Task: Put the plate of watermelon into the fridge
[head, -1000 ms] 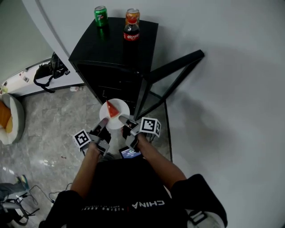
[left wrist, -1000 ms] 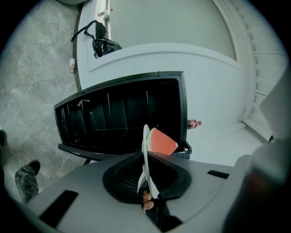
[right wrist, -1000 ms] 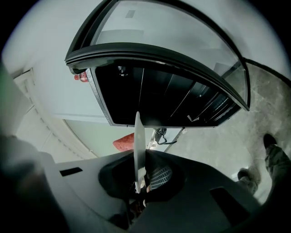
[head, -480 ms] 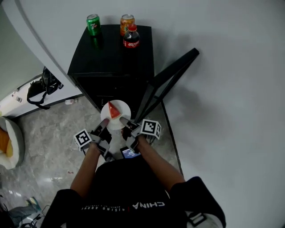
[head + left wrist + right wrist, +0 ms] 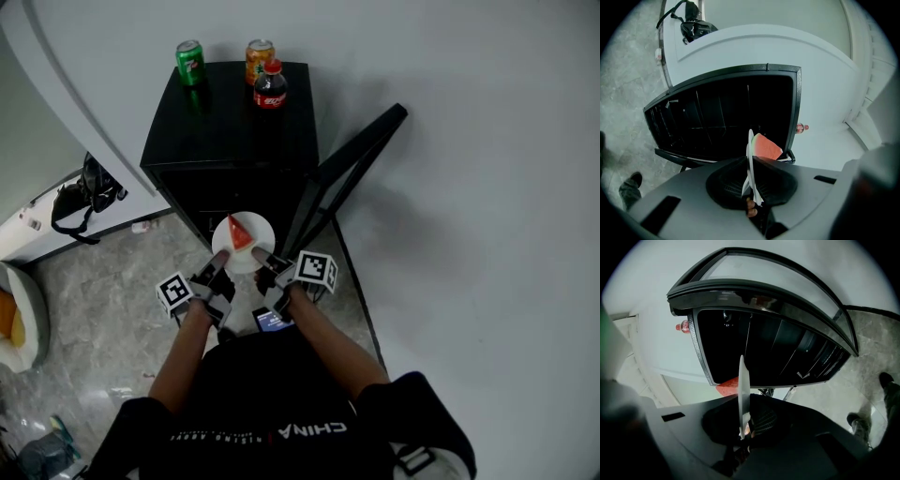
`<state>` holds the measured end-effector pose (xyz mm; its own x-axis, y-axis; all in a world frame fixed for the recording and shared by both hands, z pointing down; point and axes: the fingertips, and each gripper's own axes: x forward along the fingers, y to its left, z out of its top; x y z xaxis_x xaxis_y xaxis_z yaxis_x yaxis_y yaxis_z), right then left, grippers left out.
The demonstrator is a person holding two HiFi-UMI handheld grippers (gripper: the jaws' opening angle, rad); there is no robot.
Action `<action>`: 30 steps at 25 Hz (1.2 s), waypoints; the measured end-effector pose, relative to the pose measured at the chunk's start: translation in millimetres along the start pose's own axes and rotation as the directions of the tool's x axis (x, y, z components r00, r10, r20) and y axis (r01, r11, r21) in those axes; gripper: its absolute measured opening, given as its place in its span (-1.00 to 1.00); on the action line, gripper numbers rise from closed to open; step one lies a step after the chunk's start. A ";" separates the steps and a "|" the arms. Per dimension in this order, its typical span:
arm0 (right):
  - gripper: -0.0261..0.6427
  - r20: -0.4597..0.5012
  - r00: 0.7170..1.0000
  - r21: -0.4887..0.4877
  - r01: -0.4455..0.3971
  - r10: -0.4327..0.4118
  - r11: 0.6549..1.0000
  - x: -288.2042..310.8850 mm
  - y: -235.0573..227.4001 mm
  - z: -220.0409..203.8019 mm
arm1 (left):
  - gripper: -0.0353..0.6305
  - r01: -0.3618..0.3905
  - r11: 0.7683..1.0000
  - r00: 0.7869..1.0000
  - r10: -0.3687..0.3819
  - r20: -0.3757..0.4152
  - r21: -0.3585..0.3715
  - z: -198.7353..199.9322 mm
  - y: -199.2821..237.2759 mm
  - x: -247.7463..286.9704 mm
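Observation:
A white plate (image 5: pixel 253 255) with a red watermelon slice (image 5: pixel 239 232) hangs in front of the small black fridge (image 5: pixel 225 122), whose door (image 5: pixel 352 169) stands open to the right. My left gripper (image 5: pixel 221 262) is shut on the plate's left rim and my right gripper (image 5: pixel 262 261) is shut on its right rim. In the left gripper view the plate (image 5: pixel 751 154) is edge-on between the jaws, with the watermelon slice (image 5: pixel 766 147) to its right and the fridge's dark inside (image 5: pixel 722 112) ahead. The right gripper view shows the plate (image 5: pixel 743 385) edge-on and the watermelon slice (image 5: pixel 729 386) to its left.
A green can (image 5: pixel 190 62), an orange can (image 5: pixel 259 56) and a cola bottle (image 5: pixel 270 86) stand on the fridge top. A white wall lies to the right. A black bag (image 5: pixel 84 192) rests on a white ledge at the left, above the grey marble floor (image 5: pixel 103 309).
The view has shifted a little, with the fridge sliding left and up in the head view. Both grippers keep the plate at the same spot before the open fridge.

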<state>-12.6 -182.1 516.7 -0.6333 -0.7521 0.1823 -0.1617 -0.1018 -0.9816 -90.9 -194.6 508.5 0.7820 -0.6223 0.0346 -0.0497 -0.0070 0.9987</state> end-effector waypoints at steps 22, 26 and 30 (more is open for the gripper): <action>-0.83 -0.002 1.000 0.022 -0.015 0.015 1.000 4.7 -0.7 2.3 | -0.77 -0.034 0.998 0.999 0.034 0.002 0.051 2.8 2.2 2.3; -0.83 0.022 0.999 0.032 -0.027 0.026 0.999 16.4 -0.5 9.4 | -0.77 -0.032 0.997 0.999 0.031 0.007 0.072 15.8 1.0 9.7; -0.83 0.057 0.998 0.073 -0.039 0.035 0.997 35.2 -6.6 24.3 | -0.77 -0.017 0.997 1.000 0.017 -0.005 0.081 26.3 3.9 24.3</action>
<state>-15.4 -223.6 528.2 -0.5944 -0.7911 0.1442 -0.0812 -0.1193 -0.9895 -88.5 -230.4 512.3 0.7844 -0.6181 0.0520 -0.1127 -0.0596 0.9918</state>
